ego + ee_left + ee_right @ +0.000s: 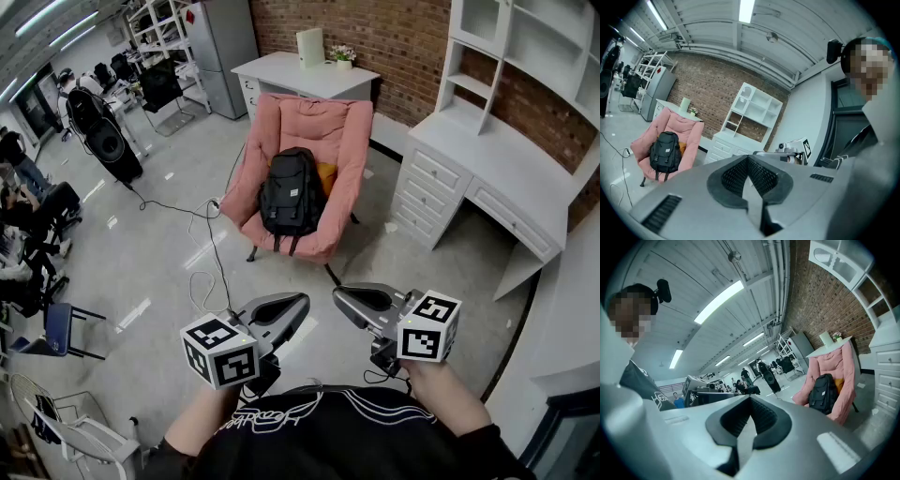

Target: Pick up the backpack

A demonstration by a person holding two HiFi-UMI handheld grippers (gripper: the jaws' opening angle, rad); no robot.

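Floor [169, 216], grey and glossy, lies between the tools and the target in the head view. The black fabric backpack [292, 202] stands on the seat of the pink padded armchair [309, 131], leaning on its backrest. Its long axis runs up the backrest and its straps hang over the seat's front edge. The left hand-held gripper [302, 302] and right hand-held gripper [337, 298] are held close to the person, well apart from the chair, both with jaws together and empty. The backpack lies straight ahead, more in line with the left one, so that hand seems marginally better placed.

In the left gripper view, the closed jaws [749, 157] hold nothing, and the backpack [664, 152] sits far off to the left.

In the right gripper view, the jaws [751, 398] are likewise pressed together and empty, with the backpack [822, 393] far off to the right.
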